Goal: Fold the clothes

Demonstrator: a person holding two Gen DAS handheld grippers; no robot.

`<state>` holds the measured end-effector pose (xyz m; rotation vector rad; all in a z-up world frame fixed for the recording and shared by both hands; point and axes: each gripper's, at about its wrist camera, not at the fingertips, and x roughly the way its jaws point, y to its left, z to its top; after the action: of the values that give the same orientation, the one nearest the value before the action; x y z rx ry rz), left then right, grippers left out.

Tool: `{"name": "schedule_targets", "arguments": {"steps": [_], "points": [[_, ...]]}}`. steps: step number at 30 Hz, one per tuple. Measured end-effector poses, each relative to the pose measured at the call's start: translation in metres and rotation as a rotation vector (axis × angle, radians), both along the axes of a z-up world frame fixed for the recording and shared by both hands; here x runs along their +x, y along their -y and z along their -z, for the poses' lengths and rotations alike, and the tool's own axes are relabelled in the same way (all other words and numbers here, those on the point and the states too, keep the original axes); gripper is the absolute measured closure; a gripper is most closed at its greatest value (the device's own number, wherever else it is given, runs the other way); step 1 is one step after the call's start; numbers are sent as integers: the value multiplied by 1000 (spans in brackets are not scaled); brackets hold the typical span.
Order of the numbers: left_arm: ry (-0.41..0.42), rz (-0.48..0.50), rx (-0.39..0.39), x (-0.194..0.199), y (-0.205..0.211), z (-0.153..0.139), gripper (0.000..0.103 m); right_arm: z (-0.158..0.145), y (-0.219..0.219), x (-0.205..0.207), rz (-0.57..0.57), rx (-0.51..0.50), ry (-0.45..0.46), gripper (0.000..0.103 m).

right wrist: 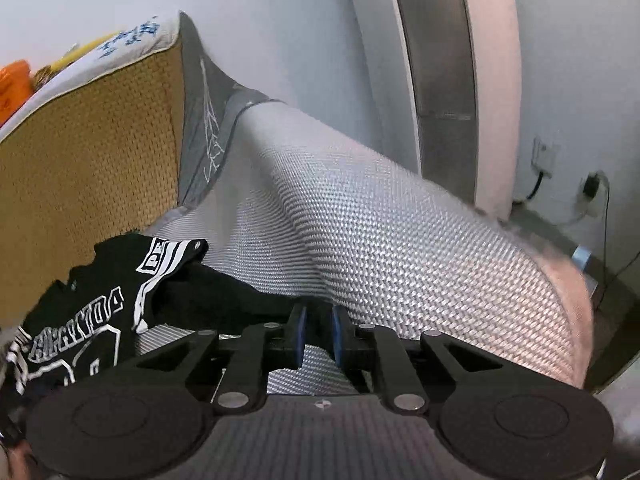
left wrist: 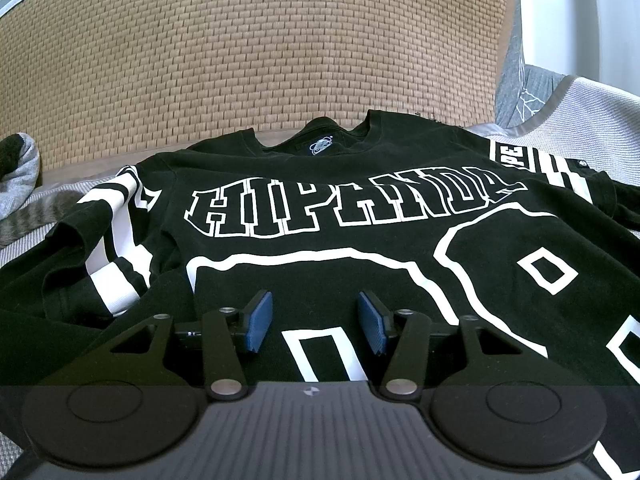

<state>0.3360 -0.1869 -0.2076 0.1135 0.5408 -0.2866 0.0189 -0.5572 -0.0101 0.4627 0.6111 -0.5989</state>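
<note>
Clearly soft and light, the black shirt [left wrist: 320, 216] lies spread across mid-frame on the grey woven cover [right wrist: 380, 240]. Left gripper [left wrist: 316, 322] hovers, jaws apart; right gripper [right wrist: 319, 326] pinches the sleeve end [right wrist: 280, 304], probably the best hold.

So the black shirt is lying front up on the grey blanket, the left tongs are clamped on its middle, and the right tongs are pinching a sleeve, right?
Not quite. The left tongs are open over the shirt, gripping nothing, as the left wrist view shows. The rest holds: the shirt lies front up on the grey blanket, and the right tongs pinch a sleeve.
</note>
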Motion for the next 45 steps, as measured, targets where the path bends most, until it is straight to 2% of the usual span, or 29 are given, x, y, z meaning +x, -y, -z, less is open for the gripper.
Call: {"name": "schedule_targets", "arguments": {"steps": [3,5,7,9,11,16,18,20,22,27,29,32,36,42,45], "points": [[-1,-1,-1,0,0,0,51,1,-10,5,-1,-65,-30,88],[-1,-1,-2,0,0,0,50,2,-21,12,-19,-148,-72,82],[-1,-1,-1,0,0,0,50,4,-33,20,-40,-236,-116,80],[0,-2,-1,0,0,0,50,7,-46,28,-85,-322,-154,73],[-1,-2,-2,0,1,0,50,9,-59,36,-137,-407,-190,55],[-1,-3,-4,0,1,0,50,38,-62,55,-200,-466,-337,52],[0,-3,-4,0,1,0,50,50,-62,62,-223,-484,-398,56],[-1,-3,-5,-1,1,0,50,62,-62,70,-245,-502,-459,100],[-1,-4,-6,0,1,0,50,63,-58,71,-228,-499,-462,99],[-1,-4,-8,0,0,0,50,41,-47,66,-194,-485,-370,101],[-1,-5,-9,0,0,0,50,27,-35,65,-184,-430,-327,101],[-1,-5,-9,0,0,0,50,6,-4,61,-154,-277,-251,101],[-2,-5,-10,0,0,0,50,-7,18,70,-181,-180,-243,101],[-2,-5,-10,0,-1,-1,50,-21,11,84,-183,-297,-272,101],[-2,-6,-11,0,0,-1,50,-22,14,79,-159,-307,-289,100]]}}
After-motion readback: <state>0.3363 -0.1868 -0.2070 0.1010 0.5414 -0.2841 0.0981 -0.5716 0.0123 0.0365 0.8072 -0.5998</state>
